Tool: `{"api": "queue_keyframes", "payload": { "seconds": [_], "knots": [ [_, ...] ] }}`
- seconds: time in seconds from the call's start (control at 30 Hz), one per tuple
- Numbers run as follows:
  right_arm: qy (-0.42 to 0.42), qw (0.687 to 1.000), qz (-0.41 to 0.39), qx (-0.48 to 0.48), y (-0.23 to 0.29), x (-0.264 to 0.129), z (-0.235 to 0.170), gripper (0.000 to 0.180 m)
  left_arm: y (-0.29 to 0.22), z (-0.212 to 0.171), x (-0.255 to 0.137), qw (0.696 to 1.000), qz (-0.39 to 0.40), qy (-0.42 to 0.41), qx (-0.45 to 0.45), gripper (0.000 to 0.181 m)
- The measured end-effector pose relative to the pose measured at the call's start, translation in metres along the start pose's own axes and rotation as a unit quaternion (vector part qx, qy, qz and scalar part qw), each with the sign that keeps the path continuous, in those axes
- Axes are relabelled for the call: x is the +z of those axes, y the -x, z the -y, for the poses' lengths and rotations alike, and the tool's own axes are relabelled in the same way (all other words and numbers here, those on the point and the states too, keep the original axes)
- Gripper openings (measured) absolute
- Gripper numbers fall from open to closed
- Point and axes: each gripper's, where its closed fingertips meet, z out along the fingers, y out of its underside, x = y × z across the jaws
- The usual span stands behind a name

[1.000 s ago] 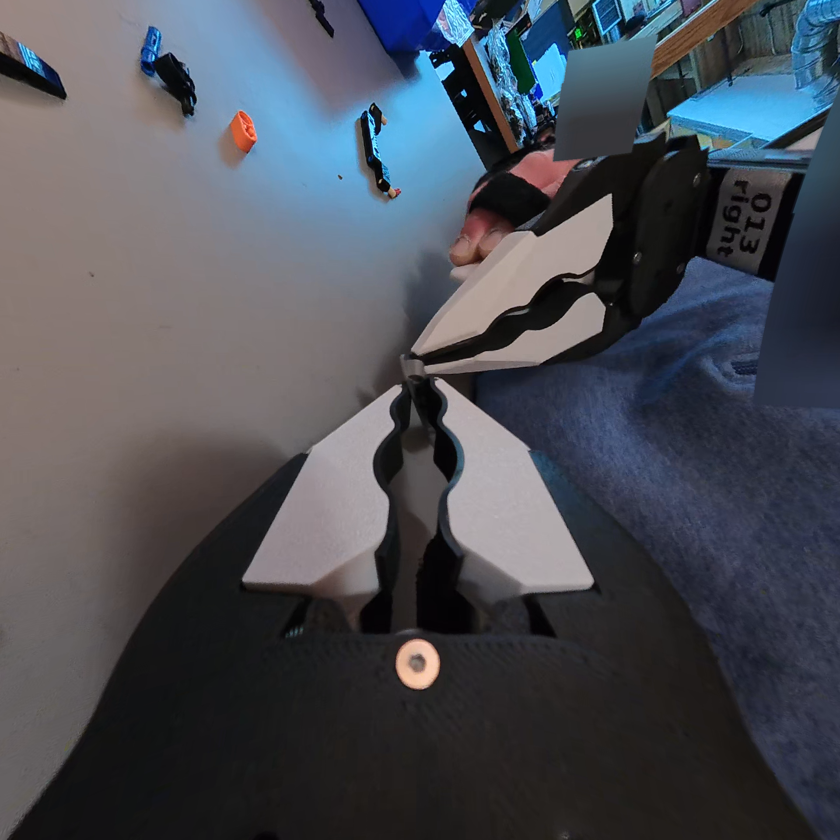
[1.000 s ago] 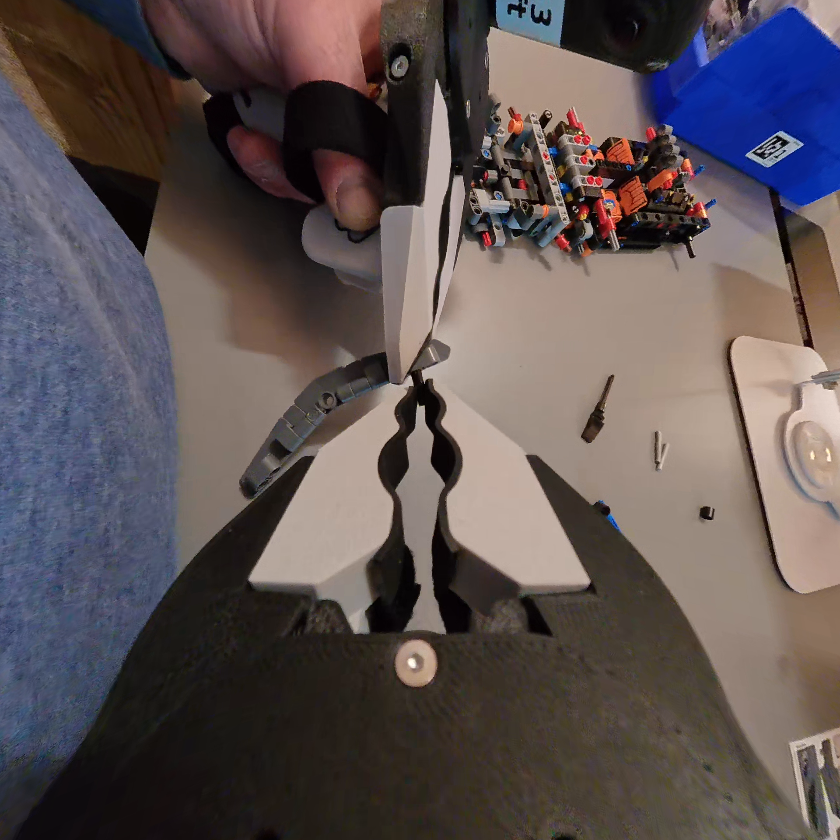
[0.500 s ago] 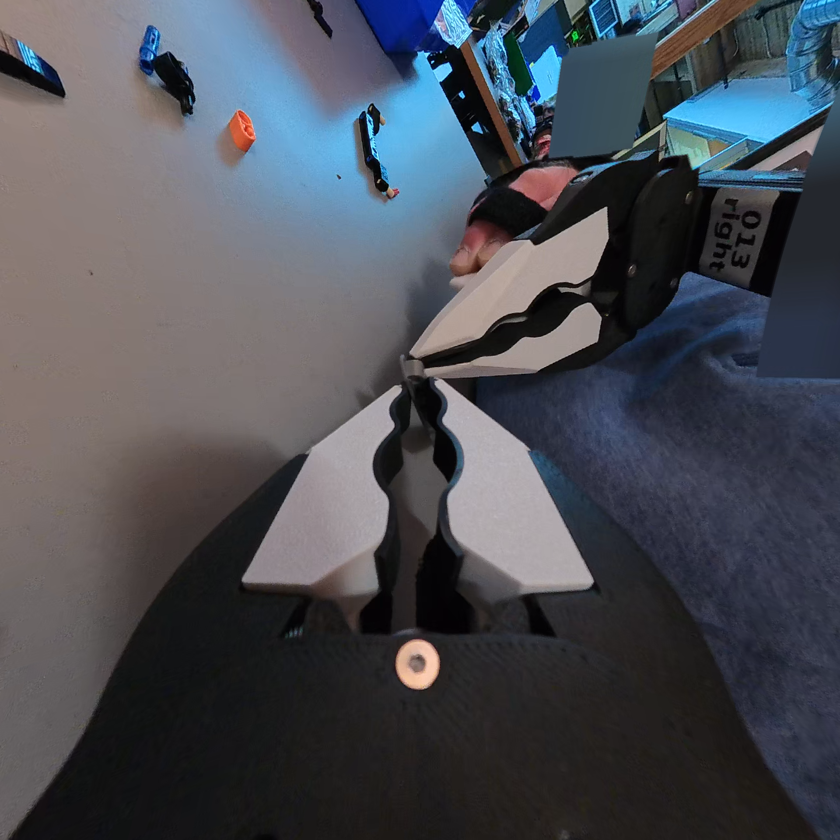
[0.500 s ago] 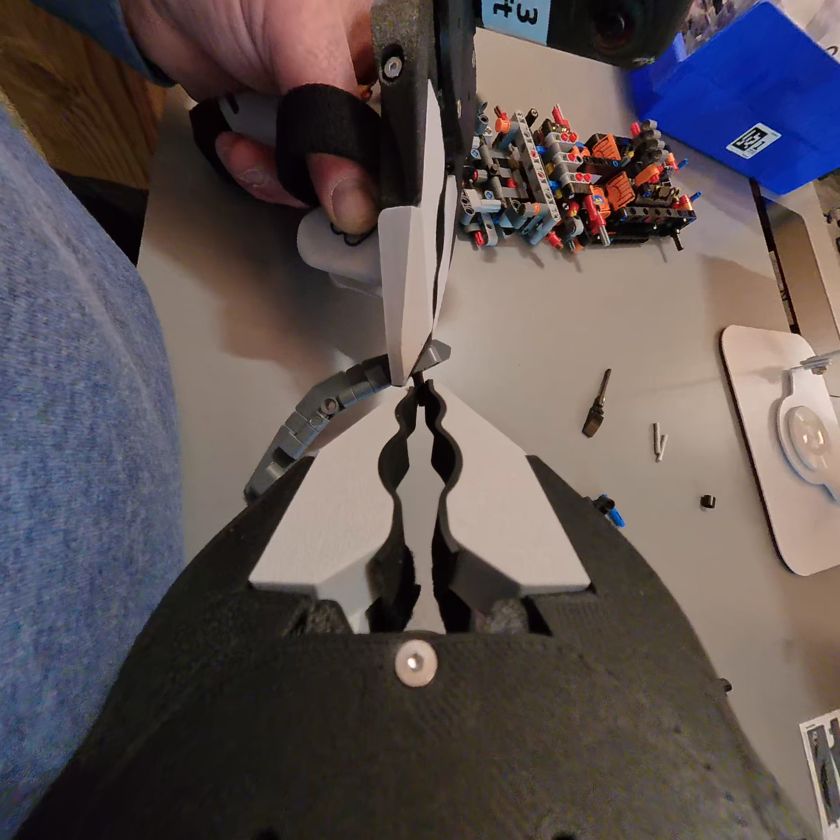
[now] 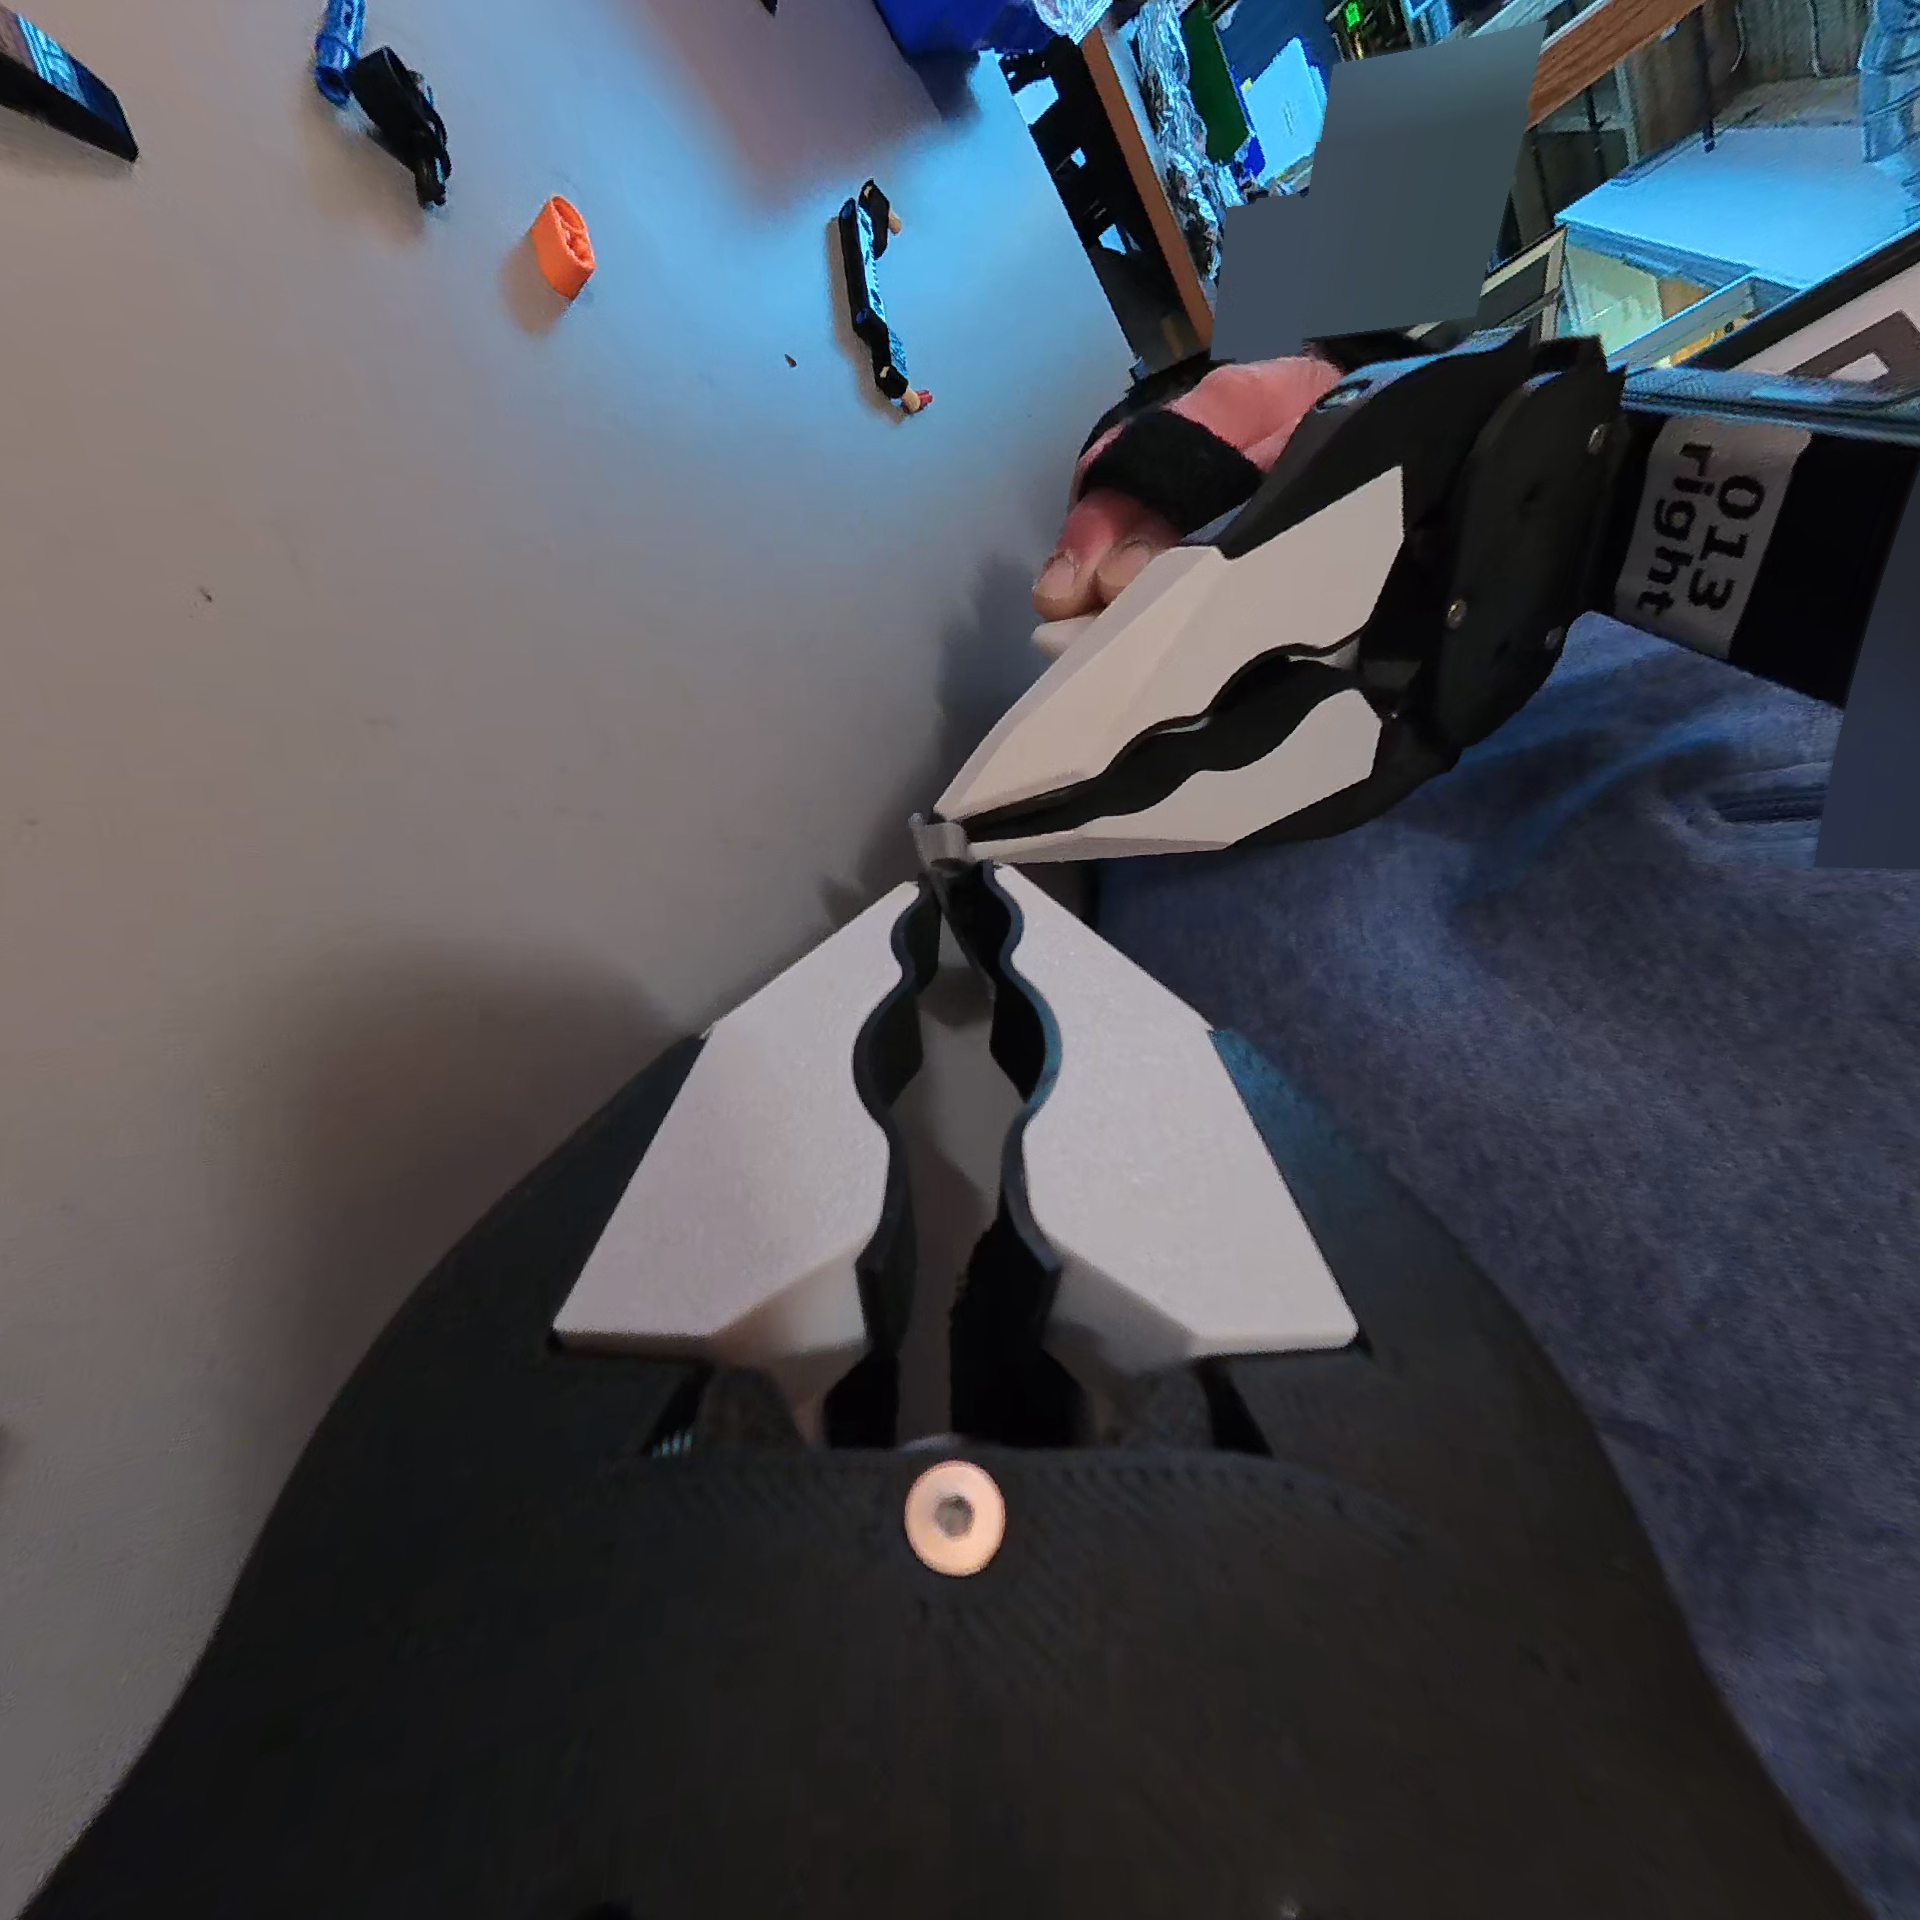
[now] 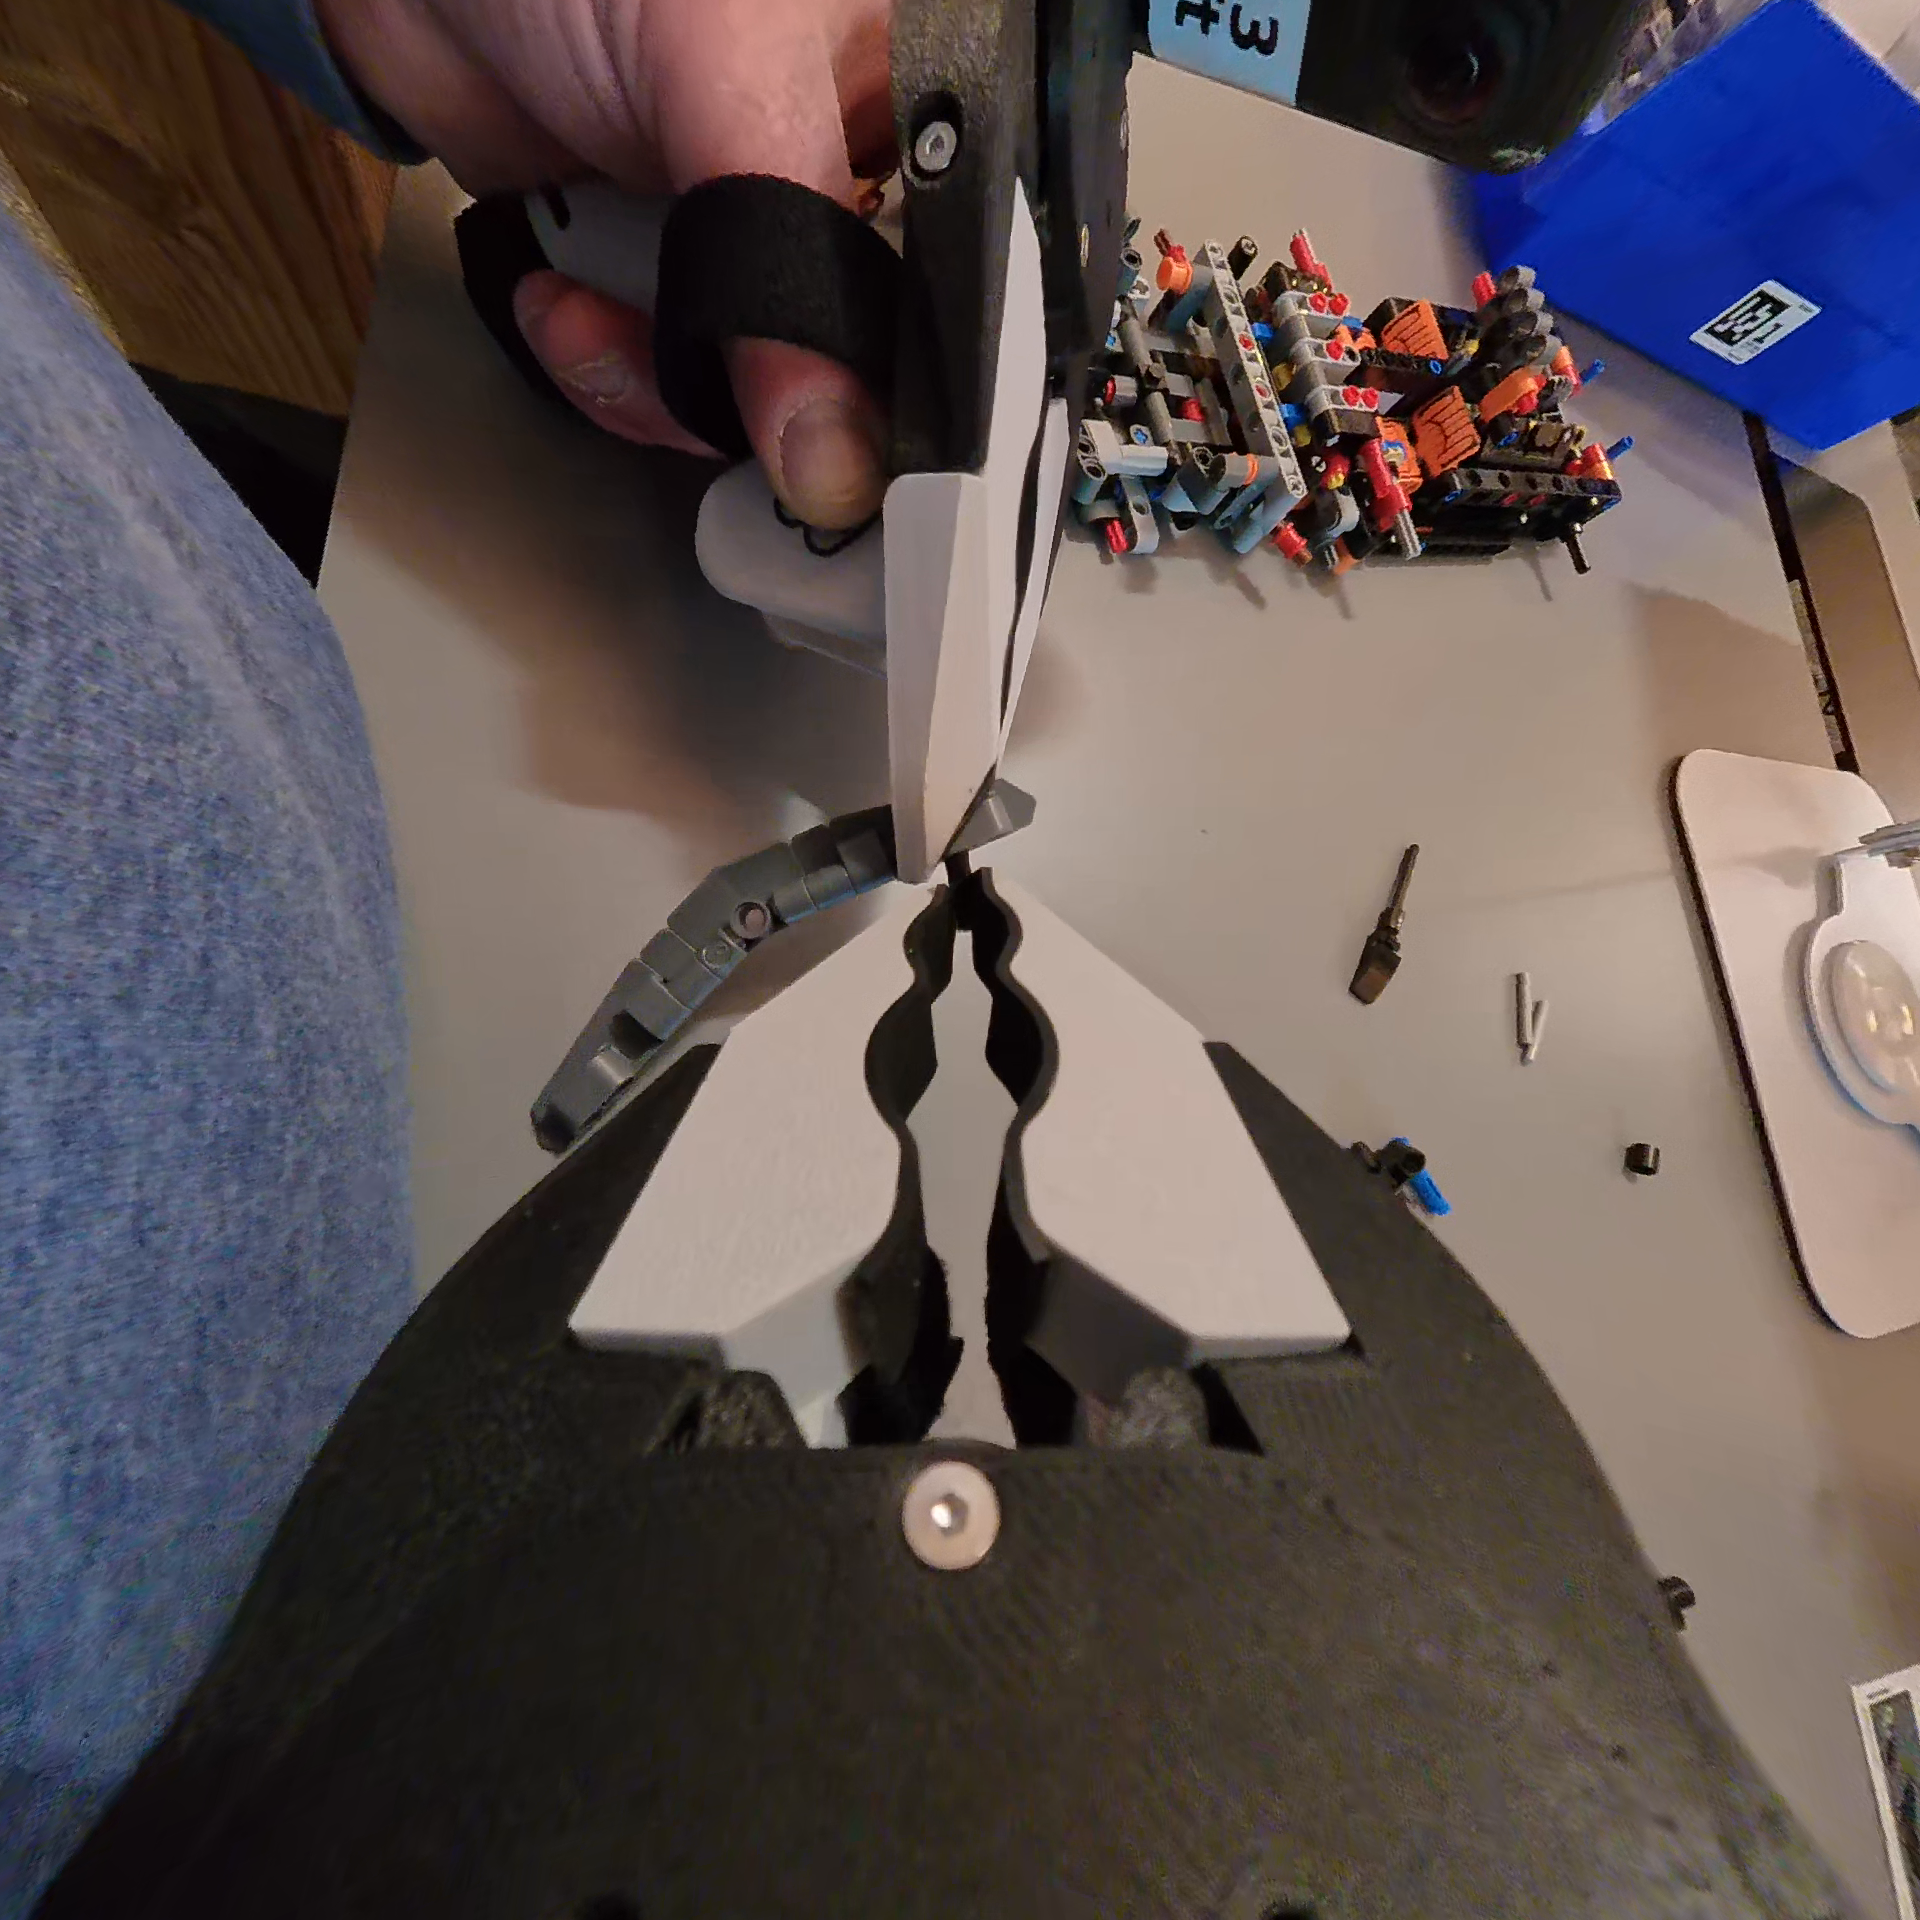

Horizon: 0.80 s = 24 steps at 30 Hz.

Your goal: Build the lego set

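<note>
Left tool (image 6: 951, 831) clenched on grey curved piece (image 6: 717, 945), right tool (image 6: 961, 883) still pinching black pin (image 6: 958, 868), poses unchanged

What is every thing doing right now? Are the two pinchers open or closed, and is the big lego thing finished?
Left gripper, shut on the grey curved piece.
Right gripper, shut on a small black pin that meets the curved piece's end.
Lego model, partly built, lying on the table, untouched.
Orange piece, loose on the table.
</note>
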Motion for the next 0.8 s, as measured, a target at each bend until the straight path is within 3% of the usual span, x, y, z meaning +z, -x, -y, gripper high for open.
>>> {"api": "queue_keyframes", "payload": {
  "seconds": [0.8],
  "knots": [
    [-0.006, 0.999, 0.012, 0.039, 0.0024, 0.0033, -0.0053, 0.000, 0.0021, -0.0017, 0.0038, 1.000, 0.015, 0.002, -0.001, 0.004]
  ]
}}
